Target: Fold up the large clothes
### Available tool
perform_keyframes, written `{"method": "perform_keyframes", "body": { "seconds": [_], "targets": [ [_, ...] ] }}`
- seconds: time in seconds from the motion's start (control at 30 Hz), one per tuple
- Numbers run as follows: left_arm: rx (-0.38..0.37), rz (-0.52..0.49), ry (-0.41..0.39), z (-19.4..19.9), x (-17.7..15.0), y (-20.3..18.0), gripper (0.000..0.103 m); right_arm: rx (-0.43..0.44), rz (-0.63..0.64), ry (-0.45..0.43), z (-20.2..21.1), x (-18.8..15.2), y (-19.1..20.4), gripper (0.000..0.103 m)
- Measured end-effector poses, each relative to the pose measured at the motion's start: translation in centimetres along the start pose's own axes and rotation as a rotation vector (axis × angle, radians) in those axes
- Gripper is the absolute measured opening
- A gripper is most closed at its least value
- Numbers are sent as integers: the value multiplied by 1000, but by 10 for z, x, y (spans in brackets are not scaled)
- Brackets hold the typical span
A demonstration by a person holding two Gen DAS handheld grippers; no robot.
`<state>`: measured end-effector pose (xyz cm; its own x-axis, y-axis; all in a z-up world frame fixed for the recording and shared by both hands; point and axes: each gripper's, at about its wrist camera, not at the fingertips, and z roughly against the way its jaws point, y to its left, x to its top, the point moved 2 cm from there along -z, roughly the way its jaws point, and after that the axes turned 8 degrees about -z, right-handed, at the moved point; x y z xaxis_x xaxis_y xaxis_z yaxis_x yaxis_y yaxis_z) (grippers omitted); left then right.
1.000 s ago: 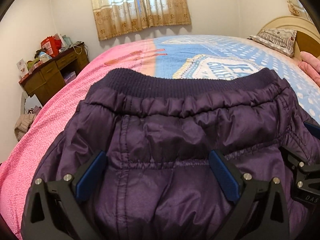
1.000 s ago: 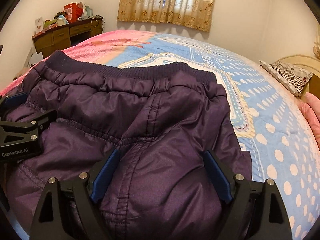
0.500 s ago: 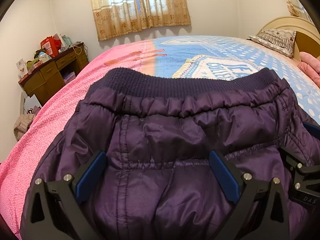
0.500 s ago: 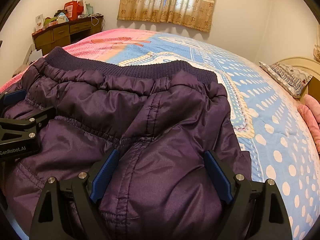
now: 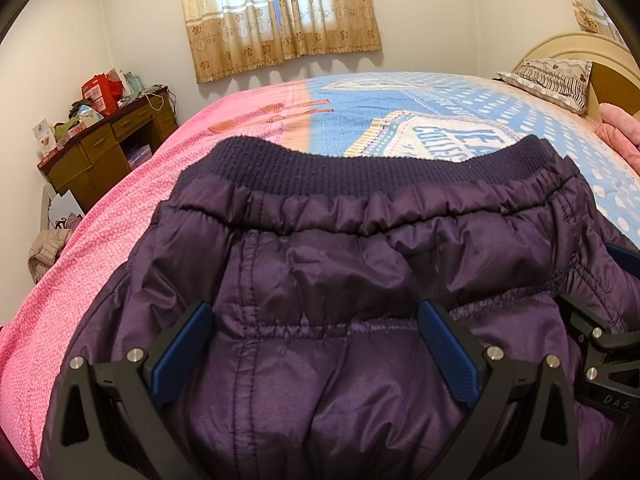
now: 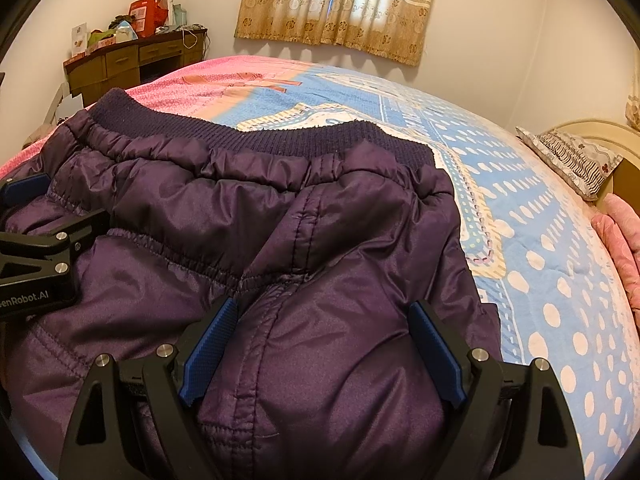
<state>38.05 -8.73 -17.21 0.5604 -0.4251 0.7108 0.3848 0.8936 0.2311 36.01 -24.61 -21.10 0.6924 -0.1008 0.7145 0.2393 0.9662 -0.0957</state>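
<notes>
A dark purple padded garment [image 5: 340, 272] with a ribbed navy waistband [image 5: 360, 168] lies folded on the bed; it also shows in the right wrist view [image 6: 280, 240]. My left gripper [image 5: 316, 344] is open, its blue pads spread wide over the garment's left part. My right gripper [image 6: 324, 340] is open over the right part, pads wide apart with fabric bulging between them. Each gripper shows at the edge of the other's view. Neither pinches the cloth.
The bed has a pink and blue dotted cover [image 6: 540, 240]. A wooden desk [image 5: 108, 148] with clutter stands at the left wall. A pillow [image 5: 552, 80] and headboard [image 5: 608, 64] are at the right. Curtains [image 5: 280, 12] hang behind.
The right wrist view has shifted slightly, so the garment sits a bit lower and closer. The left gripper and the garment hardly moved.
</notes>
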Motion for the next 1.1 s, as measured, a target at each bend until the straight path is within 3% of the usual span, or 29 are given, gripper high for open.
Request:
{"method": "perform_keyframes", "body": {
  "seconds": [0.27,0.37,0.53,0.6,0.67,0.7,0.77,0.83,0.9,1.0,1.1],
  "targets": [
    [-19,-1,0,3,2,3,103,-8,4,-5,0,-1,-1,87],
    [-107,-15,22,20,5,12,103,-4,6,13,0,1,1,87],
    [-65,-13,-96,70,0,51,103,-5,12,-4,-1,1,1,87],
    [-68,11,-96,77,-7,63,103,-27,21,4,1,3,4,87],
    [-50,30,-85,80,-19,75,103,-67,-5,18,16,9,5,88],
    [-44,41,-93,81,-24,79,103,-75,-20,-16,29,11,8,88],
    [-25,63,-96,79,-35,89,103,-12,-25,-87,52,11,21,89],
    [-24,84,-72,70,-43,95,103,1,48,-115,63,5,43,89],
    [-58,118,-67,63,-48,96,103,4,133,-87,55,-6,62,89],
    [-114,173,-53,53,-55,99,103,31,87,-63,35,-19,56,90],
    [-156,192,-56,46,-61,99,103,31,131,-76,29,-22,55,90]
  ]
}}
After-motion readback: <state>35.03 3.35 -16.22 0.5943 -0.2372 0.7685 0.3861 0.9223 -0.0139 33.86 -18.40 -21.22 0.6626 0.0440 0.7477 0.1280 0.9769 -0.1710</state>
